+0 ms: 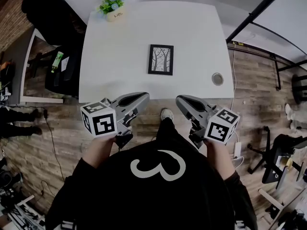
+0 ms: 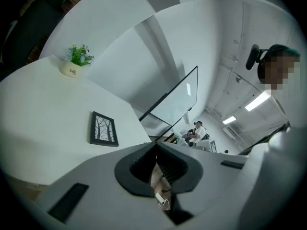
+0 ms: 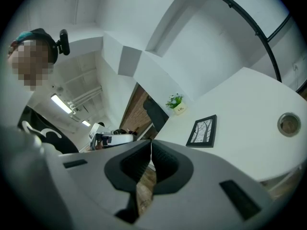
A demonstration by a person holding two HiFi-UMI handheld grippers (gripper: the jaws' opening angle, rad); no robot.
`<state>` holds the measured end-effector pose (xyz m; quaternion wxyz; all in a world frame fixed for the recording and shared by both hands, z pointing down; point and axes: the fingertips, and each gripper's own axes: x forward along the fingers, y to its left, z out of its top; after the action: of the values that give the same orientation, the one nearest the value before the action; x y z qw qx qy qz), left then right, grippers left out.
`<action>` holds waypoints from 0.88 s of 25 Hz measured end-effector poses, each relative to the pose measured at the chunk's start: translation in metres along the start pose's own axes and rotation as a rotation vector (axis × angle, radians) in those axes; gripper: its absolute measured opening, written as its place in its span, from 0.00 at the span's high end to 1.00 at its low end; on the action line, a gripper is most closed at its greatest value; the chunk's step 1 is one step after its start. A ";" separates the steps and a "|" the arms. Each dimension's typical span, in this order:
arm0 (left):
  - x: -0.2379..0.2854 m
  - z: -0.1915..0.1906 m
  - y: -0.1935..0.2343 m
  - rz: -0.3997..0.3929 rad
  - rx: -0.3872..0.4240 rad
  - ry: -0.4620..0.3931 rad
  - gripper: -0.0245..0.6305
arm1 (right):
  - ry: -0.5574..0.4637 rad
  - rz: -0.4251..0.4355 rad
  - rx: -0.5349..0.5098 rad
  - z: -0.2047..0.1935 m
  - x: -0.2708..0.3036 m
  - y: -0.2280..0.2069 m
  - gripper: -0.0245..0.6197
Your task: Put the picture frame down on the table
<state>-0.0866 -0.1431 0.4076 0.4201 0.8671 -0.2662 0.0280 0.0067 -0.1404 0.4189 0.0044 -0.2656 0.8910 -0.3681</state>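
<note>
The black picture frame (image 1: 160,59), holding a print of bare trees, lies flat near the middle of the white table (image 1: 120,75). It also shows in the left gripper view (image 2: 103,129) and the right gripper view (image 3: 203,131), with nothing holding it. My left gripper (image 1: 140,98) and right gripper (image 1: 183,102) hover side by side just off the table's near edge, over the wooden floor. Both are well short of the frame. In each gripper view the jaws meet with nothing between them, left gripper (image 2: 156,150) and right gripper (image 3: 150,149).
A small potted plant (image 1: 113,6) stands at the table's far left corner. A round cable grommet (image 1: 218,78) sits near the right edge. A black chair (image 1: 62,71) stands left of the table and a black metal stand (image 1: 268,13) to the right. A seated person (image 2: 196,131) is far off.
</note>
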 end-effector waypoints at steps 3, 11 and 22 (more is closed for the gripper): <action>-0.020 -0.004 -0.030 -0.040 0.035 -0.031 0.94 | -0.022 0.019 -0.024 -0.007 -0.011 0.028 0.93; -0.048 -0.025 -0.075 -0.081 0.125 -0.045 0.94 | -0.066 0.037 -0.095 -0.017 -0.034 0.085 0.93; -0.069 -0.050 -0.101 -0.127 0.135 -0.067 0.94 | -0.063 0.044 -0.136 -0.037 -0.047 0.121 0.93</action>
<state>-0.0877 -0.0248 0.3492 0.3526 0.9090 -0.2222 -0.0097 -0.0170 -0.0228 0.3577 0.0226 -0.2569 0.9191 -0.2980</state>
